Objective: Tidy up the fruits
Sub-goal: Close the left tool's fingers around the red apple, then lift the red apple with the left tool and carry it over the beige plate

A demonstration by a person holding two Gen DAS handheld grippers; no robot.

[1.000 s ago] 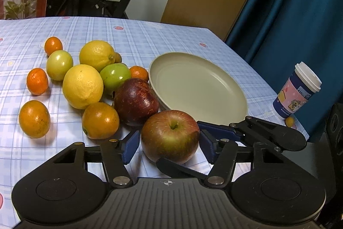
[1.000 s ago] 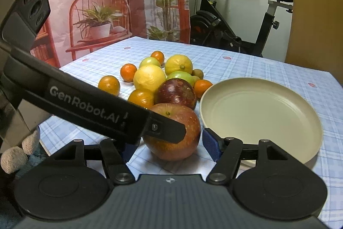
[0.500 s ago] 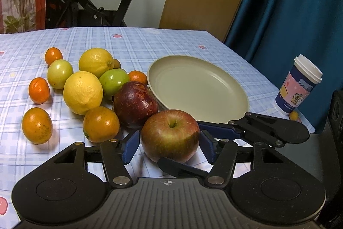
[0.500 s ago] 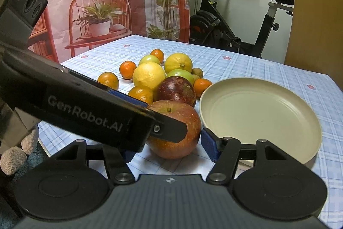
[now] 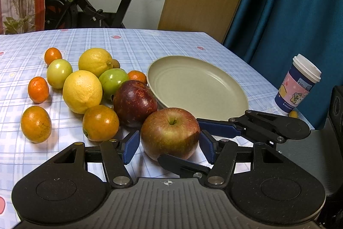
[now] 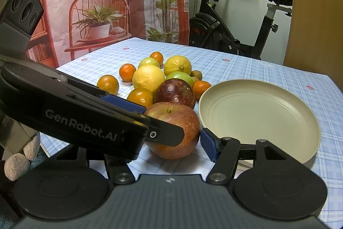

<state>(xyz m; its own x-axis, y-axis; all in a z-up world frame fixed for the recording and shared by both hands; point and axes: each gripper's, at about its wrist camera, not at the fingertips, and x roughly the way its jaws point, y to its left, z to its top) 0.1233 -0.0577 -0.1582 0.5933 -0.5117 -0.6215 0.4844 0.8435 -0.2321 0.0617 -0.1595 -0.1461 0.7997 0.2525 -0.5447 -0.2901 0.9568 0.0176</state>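
Red-and-yellow skin is showing between both pairs of blue pads: the apple [image 5: 170, 134] is sitting on the checked counter [image 5: 133, 44], at about seven o'clock from the empty plate [image 5: 197, 87] and touching its rim. The left tool [image 5: 169, 146] is bracketing it with small gaps on each side, not pressing. The right tool [image 6: 171, 138] is crossing in front, one pad touching the apple's side; its other pad is hidden, so I cannot tell whether it is gripping. Both are probably lining up for a transfer to the plate.
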